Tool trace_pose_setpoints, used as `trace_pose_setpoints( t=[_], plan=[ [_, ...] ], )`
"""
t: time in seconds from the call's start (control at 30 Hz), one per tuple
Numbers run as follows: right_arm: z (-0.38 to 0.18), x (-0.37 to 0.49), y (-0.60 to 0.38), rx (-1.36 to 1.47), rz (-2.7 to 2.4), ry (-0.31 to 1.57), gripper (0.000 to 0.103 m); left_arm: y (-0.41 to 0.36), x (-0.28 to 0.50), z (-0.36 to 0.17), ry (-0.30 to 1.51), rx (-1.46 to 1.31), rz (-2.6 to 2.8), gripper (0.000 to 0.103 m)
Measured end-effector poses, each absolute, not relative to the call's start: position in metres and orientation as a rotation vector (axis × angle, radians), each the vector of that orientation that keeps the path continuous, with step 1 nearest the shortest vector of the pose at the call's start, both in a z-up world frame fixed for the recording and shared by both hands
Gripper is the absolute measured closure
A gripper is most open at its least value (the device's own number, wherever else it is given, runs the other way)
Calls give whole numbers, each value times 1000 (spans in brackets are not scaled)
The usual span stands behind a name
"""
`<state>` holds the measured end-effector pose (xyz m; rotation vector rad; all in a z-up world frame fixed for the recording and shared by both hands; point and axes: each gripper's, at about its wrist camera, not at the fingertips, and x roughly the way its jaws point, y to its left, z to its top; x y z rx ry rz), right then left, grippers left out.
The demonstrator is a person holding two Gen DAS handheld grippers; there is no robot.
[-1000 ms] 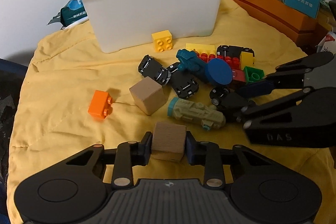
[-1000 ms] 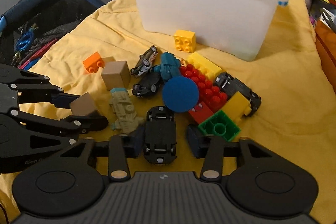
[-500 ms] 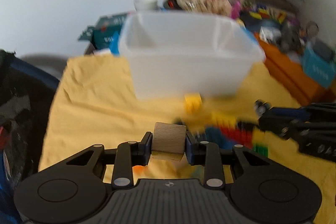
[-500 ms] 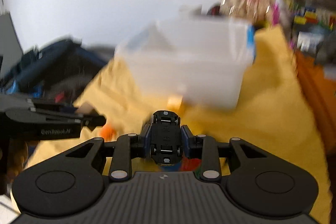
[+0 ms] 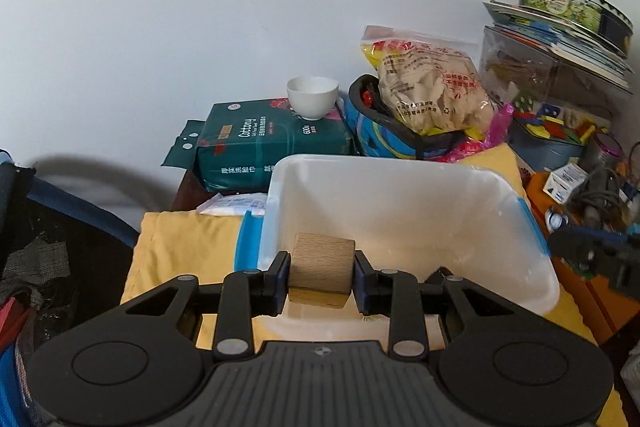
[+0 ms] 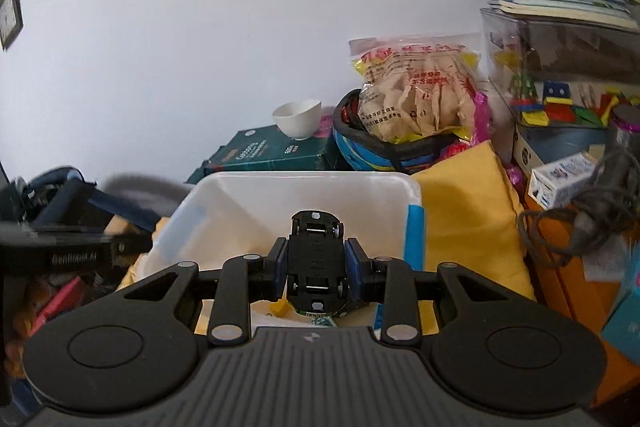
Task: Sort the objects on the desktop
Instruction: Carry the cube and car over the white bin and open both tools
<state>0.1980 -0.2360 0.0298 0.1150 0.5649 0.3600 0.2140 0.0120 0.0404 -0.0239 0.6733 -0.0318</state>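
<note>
Grippers over the bin [image 5: 400, 187], left gripper [image 5: 321, 273] clamping a block [image 5: 322, 267], right gripper [image 6: 316, 267] clamping a car [image 6: 316, 259].
Best released once each load sits well inside the rim, low, so neither bounces out.

Black gripper [image 5: 321, 277], blue pads, silver screws.

Wood cube [image 5: 321, 263] & upside-down black toy car [image 6: 317, 259] above white bin [image 5: 400, 187]

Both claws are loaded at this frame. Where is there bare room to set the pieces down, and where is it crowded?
The white bin shows a bare floor, open below the wooden cube and the toy car. Yellow cloth lies bare between the bin's blue handle and the orange box. Behind the bin it is crowded: tissue pack, cup, snack bag.
</note>
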Motion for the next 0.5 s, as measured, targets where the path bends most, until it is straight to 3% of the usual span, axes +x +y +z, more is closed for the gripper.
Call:
trace_pose_setpoints(
  t=[0.37,0.4,0.43,0.47,0.5],
  plan=[
    [13,227,-219,33,357,637,69,2,254,27,745,-4,-21,66],
    [11,231,-218,27,356,650,68,2,258,27,752,-9,-21,62],
    [10,236,-217,21,351,662,64,1,262,26,760,-7,-20,48],
    [9,241,-216,14,346,672,47,0,266,24,768,9,-8,35],
    [8,243,-215,8,344,674,40,-1,267,23,765,22,2,33]
  ],
)
